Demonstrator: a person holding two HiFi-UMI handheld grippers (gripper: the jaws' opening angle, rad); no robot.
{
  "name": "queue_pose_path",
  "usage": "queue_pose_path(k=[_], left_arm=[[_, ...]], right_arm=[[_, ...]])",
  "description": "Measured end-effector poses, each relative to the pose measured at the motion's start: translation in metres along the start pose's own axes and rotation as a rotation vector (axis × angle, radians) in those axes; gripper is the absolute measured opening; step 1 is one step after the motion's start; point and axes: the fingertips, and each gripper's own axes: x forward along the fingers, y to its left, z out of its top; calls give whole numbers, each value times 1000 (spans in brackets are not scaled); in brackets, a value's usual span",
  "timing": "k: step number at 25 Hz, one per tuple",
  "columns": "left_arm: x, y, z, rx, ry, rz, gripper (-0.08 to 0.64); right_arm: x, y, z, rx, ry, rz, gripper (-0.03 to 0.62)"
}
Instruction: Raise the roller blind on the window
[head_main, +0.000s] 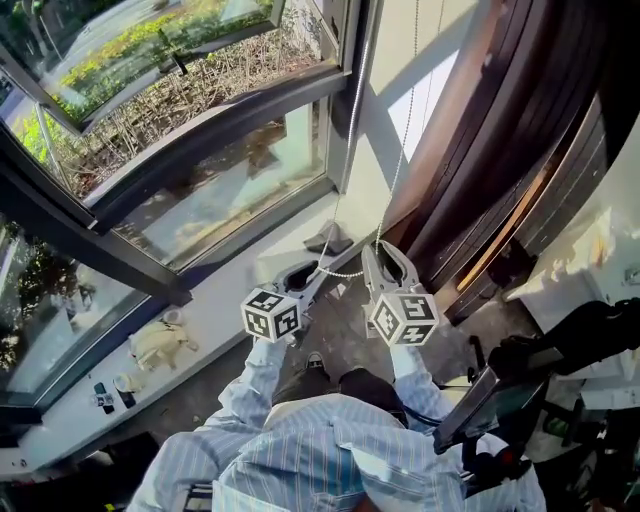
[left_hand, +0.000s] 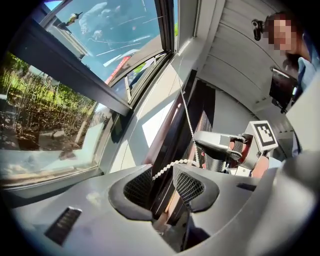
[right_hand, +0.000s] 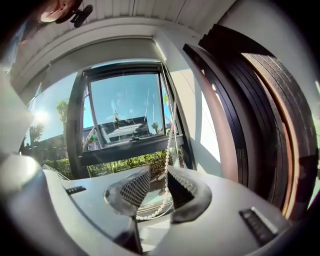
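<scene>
Jaws of the left gripper (left_hand: 162, 175) stand apart, and the white bead chain (left_hand: 170, 165) of the roller blind crosses the gap slantwise, from low by the left pad up over the tip of the right one. Neither pad presses on it. The right gripper (right_hand: 157, 180) is likewise held wide. There the chain hangs down between the two meshed pads, close along the right one, and its loop bottoms out just below them.

From the head view, both forearms in blue-striped sleeves (head_main: 250, 385) reach forward from the body, side by side and close together. Each hand is hidden under its gripper's marker cube (head_main: 272, 313), which sits at the near end. Both grippers point away from the person, roughly level, toward the white wall strip (head_main: 400, 110) between the window and the dark brown curtain (head_main: 480, 130) on the right. The right gripper's tips sit a little farther away than the left's.

The chain comes down along the right edge of the dark window frame (head_main: 350, 90) and in front of the wall strip. Its lowest loop hangs between the two grippers' tips.

Left of the grippers runs the white window sill (head_main: 220, 300), with a pale toy figure (head_main: 160, 340) lying on it farther along. The blind's fabric cannot be made out.
</scene>
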Motion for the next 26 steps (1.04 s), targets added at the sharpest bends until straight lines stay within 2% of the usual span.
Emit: queue_pose_path(k=[7, 12, 26], left_arm=[[1, -26, 16, 24, -43, -10, 129], [5, -43, 14, 48, -40, -4, 129], [15, -57, 17, 50, -56, 12, 129]], right_arm=[[-9, 6, -5, 11, 38, 37, 109], [-14, 7, -6, 24, 47, 65, 109], [-19, 3, -8, 31, 68, 105, 109]])
